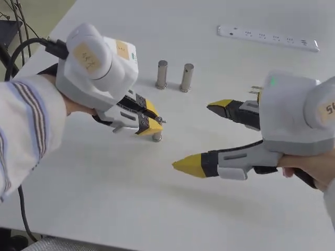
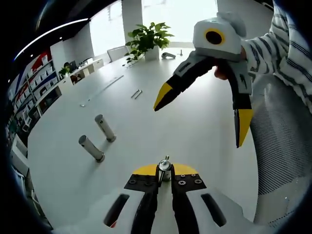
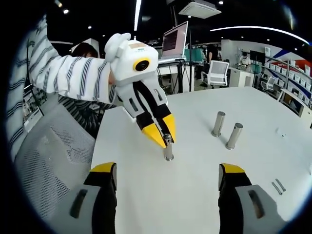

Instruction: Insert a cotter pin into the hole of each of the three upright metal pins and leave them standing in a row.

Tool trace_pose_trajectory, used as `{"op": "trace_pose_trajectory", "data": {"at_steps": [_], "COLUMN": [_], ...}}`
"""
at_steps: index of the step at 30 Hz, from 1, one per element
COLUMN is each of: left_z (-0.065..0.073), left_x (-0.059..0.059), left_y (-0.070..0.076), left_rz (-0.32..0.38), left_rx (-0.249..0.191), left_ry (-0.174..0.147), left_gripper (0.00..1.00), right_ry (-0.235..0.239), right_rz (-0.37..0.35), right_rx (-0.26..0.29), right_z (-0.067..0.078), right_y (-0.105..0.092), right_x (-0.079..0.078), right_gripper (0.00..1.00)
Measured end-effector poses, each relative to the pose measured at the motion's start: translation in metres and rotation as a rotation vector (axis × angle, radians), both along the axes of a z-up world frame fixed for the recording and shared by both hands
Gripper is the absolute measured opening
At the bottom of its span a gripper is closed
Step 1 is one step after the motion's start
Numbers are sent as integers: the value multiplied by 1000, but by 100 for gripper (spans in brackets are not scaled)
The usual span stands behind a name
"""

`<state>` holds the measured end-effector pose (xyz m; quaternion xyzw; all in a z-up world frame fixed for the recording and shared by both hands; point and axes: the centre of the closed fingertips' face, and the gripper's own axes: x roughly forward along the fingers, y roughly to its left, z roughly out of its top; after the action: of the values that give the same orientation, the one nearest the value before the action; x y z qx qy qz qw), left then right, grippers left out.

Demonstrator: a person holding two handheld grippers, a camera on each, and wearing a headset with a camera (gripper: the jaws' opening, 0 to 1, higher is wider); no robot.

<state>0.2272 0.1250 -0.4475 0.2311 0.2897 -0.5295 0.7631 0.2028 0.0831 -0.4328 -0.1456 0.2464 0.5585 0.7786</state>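
Two bare metal pins (image 1: 162, 74) (image 1: 187, 77) stand upright side by side at the back of the white table (image 1: 104, 188). A third metal pin (image 1: 157, 137) stands nearer, and my left gripper (image 1: 152, 124) is shut on its top. A thin cotter pin (image 1: 162, 121) pokes out sideways at the jaw tips. In the left gripper view the pin's round top (image 2: 165, 166) sits between the shut jaws. My right gripper (image 1: 199, 136) is open and holds nothing, a little to the right of that pin. The right gripper view has the third pin (image 3: 168, 148) straight ahead.
A white power strip (image 1: 267, 37) lies at the far right of the table. Spare cotter pins (image 2: 136, 93) lie loose on the table beyond the two pins. Office chairs, desks and a potted plant (image 2: 148, 36) stand further off.
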Motion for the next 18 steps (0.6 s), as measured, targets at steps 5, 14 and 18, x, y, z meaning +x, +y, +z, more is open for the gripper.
{"op": "trace_pose_trajectory", "data": {"at_steps": [5, 14, 18], "left_z": [0, 0, 0], "left_x": [0, 0, 2], "left_y": [0, -1, 0], "left_rz": [8, 4, 32], "left_rx": [0, 17, 16], "left_ry": [6, -5, 6], "left_gripper": [5, 5, 5], "right_ry": [8, 47, 46], "right_rz": [-18, -16, -27], "right_rx": [-8, -28, -15], "right_z": [-2, -7, -4], "right_y": [-2, -4, -5], "right_x": [-6, -18, -18], "right_gripper": [98, 98, 98]}}
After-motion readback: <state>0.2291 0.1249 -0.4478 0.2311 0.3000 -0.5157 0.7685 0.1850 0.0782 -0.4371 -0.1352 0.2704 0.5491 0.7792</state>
